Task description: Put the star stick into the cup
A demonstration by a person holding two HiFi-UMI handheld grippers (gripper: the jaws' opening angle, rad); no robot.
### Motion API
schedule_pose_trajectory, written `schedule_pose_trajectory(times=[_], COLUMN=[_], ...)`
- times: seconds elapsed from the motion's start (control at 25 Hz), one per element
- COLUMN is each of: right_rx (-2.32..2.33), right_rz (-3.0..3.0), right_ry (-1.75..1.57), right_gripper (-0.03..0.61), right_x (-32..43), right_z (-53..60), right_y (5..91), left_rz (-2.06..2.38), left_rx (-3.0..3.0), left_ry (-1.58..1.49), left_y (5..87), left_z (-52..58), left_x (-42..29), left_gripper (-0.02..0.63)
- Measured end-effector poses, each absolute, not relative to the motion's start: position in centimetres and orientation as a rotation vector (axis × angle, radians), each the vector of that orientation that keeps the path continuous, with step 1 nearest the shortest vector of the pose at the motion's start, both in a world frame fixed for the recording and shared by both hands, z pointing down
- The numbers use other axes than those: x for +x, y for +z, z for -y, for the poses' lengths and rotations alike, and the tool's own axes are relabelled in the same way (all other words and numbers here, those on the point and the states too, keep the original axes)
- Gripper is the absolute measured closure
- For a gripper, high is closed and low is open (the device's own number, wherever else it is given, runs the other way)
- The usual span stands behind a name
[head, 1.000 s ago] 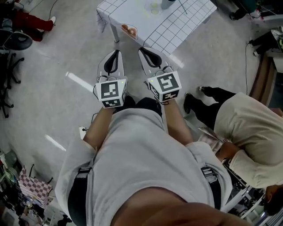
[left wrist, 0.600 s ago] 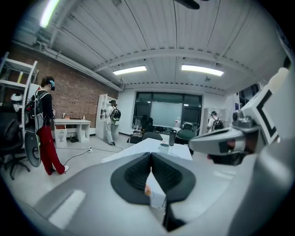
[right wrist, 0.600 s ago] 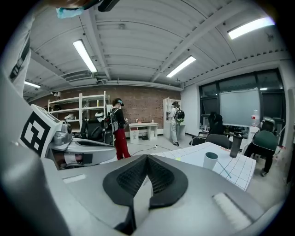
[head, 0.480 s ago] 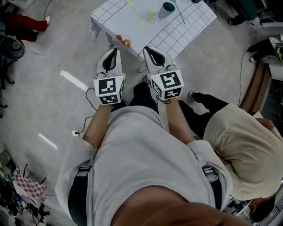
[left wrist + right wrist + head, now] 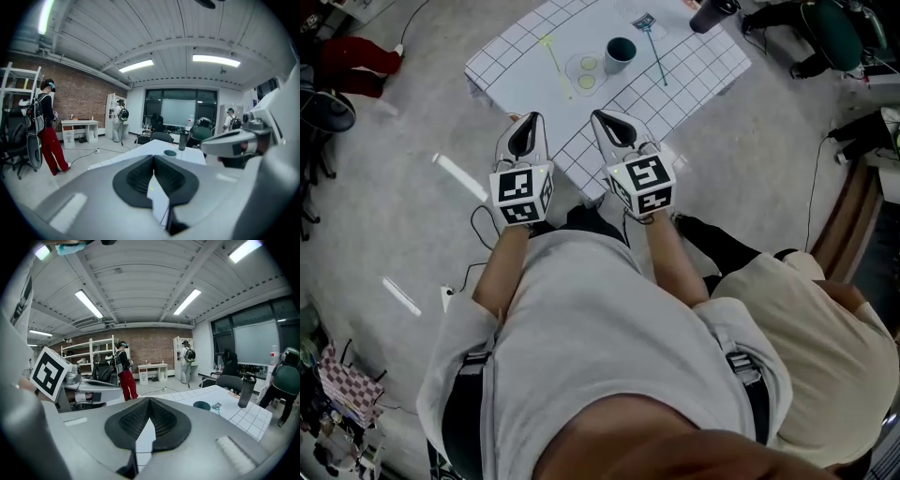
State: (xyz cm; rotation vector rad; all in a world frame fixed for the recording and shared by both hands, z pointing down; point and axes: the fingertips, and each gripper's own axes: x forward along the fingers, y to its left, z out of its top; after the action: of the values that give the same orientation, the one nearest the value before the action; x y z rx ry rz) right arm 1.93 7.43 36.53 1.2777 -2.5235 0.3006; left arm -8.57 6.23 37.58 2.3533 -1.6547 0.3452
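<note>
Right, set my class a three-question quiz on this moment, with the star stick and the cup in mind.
1. True or false: the left gripper and the right gripper each hold a stick.
2. The cup stands: A) on the table; B) on the floor; C) on a chair.
3. Fill in the number: ___ sticks lie on the table.

Key: 1 false, both are shut on nothing. 2 A. 3 two: a yellow stick and a blue stick.

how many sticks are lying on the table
2. A yellow stick lies on the table left of the cup; a blue stick lies right of the cup. The table's far edge is out of frame, so more may be hidden.
</note>
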Motion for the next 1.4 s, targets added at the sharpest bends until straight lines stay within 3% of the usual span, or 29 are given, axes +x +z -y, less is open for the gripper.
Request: schedule_pose_trajectory(times=[0.68, 1.4], right_rx=[1.52, 1.372], right_rz=[2.293, 1.95], right_ry=[0.475, 0.679], right_gripper=[0.58, 0.579], right_x=[15.5, 21.1], right_z=[3.1, 17.8], right_y=[41.2, 51.3], left_rz=[1.465, 1.048], left_rx=[2.408, 2.401], left_ry=[0.503, 0.58], left_y=[41.8, 52.0], left_z=[3.7, 15.4], left_x=[-0.2, 3.4], left_gripper=[0.611, 0.611])
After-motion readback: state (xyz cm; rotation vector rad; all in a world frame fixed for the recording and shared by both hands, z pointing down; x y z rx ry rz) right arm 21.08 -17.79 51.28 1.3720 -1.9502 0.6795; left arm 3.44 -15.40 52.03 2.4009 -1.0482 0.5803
